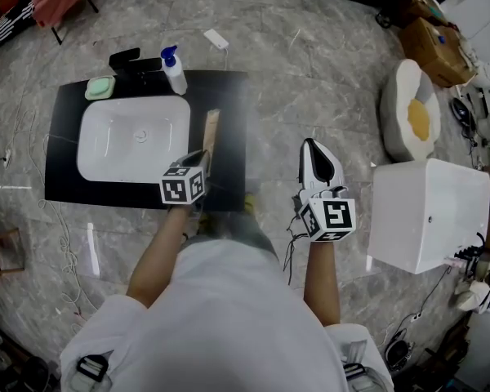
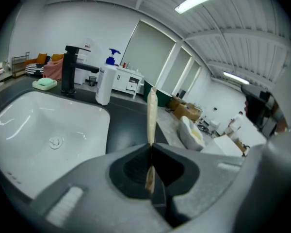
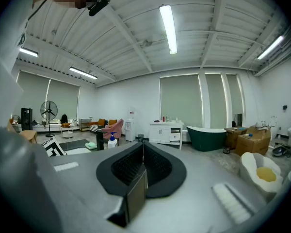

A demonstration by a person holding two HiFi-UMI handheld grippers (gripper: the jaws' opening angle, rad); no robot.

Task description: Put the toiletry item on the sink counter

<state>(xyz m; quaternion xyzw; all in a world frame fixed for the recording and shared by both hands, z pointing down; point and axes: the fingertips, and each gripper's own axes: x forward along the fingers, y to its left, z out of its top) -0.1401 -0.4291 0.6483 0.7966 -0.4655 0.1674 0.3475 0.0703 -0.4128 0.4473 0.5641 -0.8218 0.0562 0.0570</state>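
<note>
A long flat tan toiletry item [image 1: 211, 131] sticks forward out of my left gripper [image 1: 202, 158], whose jaws are shut on its near end. It hangs over the black sink counter [image 1: 229, 96], just right of the white basin [image 1: 131, 141]. In the left gripper view the tan item [image 2: 151, 113] shows edge-on, upright between the jaws of the left gripper [image 2: 150, 147]. My right gripper [image 1: 315, 149] is over the floor to the right of the counter. In the right gripper view the right gripper [image 3: 143, 147] is shut with nothing in it.
At the counter's back stand a black faucet [image 1: 131, 58], a white bottle with a blue pump [image 1: 174, 70] and a green soap dish [image 1: 100, 87]. A white box [image 1: 429, 211], an egg-shaped cushion [image 1: 410, 111] and cardboard boxes [image 1: 437, 47] are on the floor at right.
</note>
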